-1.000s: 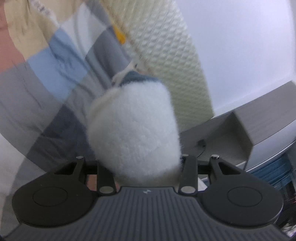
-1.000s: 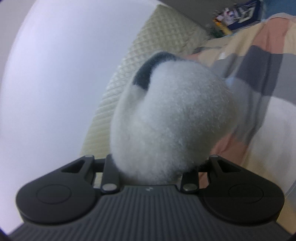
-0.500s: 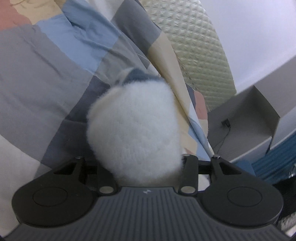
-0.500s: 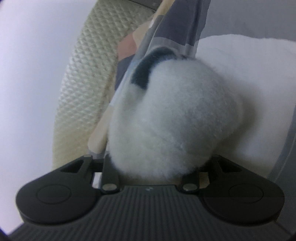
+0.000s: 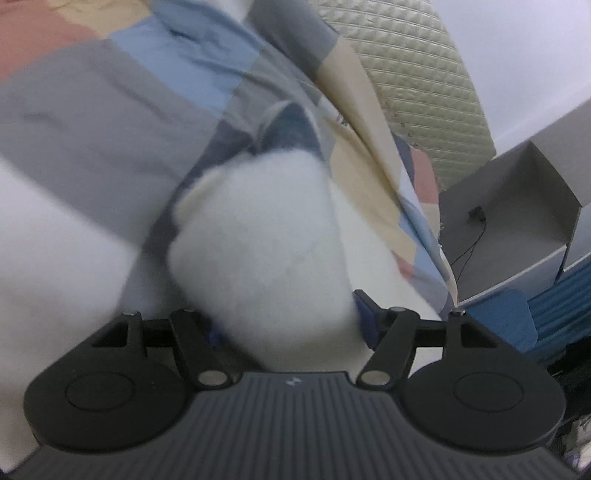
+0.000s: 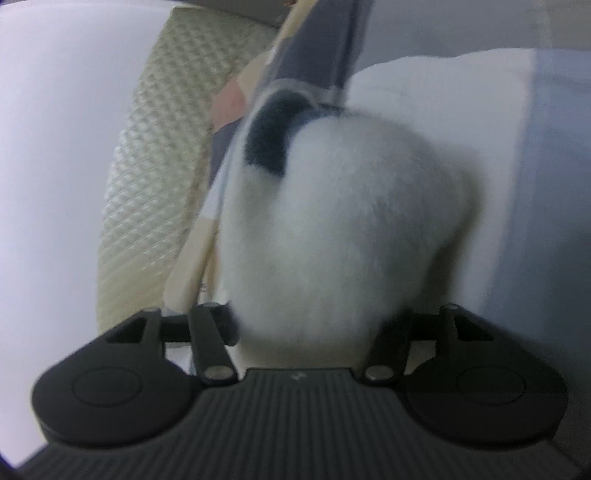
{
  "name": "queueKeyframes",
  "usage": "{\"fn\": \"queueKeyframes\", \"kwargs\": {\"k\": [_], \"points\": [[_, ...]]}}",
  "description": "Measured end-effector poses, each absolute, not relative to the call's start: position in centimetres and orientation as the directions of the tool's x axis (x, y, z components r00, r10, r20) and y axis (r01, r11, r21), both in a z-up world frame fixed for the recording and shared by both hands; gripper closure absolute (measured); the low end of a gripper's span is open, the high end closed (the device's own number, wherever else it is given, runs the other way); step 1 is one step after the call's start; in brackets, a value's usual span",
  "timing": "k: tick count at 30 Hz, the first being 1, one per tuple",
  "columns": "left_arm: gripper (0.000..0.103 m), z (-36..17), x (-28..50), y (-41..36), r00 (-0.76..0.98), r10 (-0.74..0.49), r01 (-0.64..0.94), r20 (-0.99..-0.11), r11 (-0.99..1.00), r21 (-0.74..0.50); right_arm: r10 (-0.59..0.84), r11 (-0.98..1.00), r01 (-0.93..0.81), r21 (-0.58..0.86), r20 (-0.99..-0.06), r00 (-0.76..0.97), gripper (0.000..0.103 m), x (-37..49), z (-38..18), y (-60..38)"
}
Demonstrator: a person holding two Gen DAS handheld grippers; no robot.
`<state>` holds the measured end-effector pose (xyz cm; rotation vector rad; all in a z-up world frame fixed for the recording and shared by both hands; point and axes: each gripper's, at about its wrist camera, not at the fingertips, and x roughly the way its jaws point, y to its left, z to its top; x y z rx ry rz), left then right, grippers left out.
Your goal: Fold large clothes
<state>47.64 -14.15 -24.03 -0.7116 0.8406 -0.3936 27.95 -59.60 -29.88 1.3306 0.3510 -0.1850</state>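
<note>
A thick white fleece garment with a dark blue patch (image 5: pixel 258 236) filled the centre (long axis running up-frame) between both just-widening jaws: left hand-held gripper (image 5: pixel 291 325), right hand-held gripper (image 6: pixel 306 325); grip unclear.

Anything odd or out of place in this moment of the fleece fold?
Nothing stands out. A white fleece garment bunches between each gripper's fingers over a colour-block bedspread; both sets have just been opening. Blur hides the contact.

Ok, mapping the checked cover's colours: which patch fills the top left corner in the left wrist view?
The large pink patch; the blue patch and grey patch lie lower, nearer the white fleece bundle.
</note>
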Motion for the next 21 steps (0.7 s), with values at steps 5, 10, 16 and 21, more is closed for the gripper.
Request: {"fn": "queueKeyframes", "kwargs": {"k": [5, 10, 16, 21], "points": [[0.031, -19.3, 43.2, -12.8, 0.640, -0.533, 0.110, -0.553, 0.776, -0.620, 0.016, 0.265, 0.366, 0.892, -0.384, 0.923, 0.036, 23.5, -26.0, -57.8], [0.031, -11.9, 38.7, -11.4, 0.686, -0.520, 0.174, -0.508, 0.796, -0.580, 0.004, 0.352, 0.289, 0.890, -0.310, 0.951, 0.036, 20.3, -19.0, -56.6], [0.031, -2.4, 32.1, -10.6, 0.738, -0.520, 0.288, -0.430, 0.819, -0.496, 0.008, 0.474, 0.176, 0.863, -0.204, 0.979, 0.035, 16.3, -9.6, -54.3], [0.031, 4.3, 25.8, -9.7, 0.767, -0.523, 0.372, -0.372, 0.835, -0.407, 0.025, 0.610, 0.118, 0.784, -0.168, 0.985, 0.035, 12.3, -2.9, -51.3]]}}
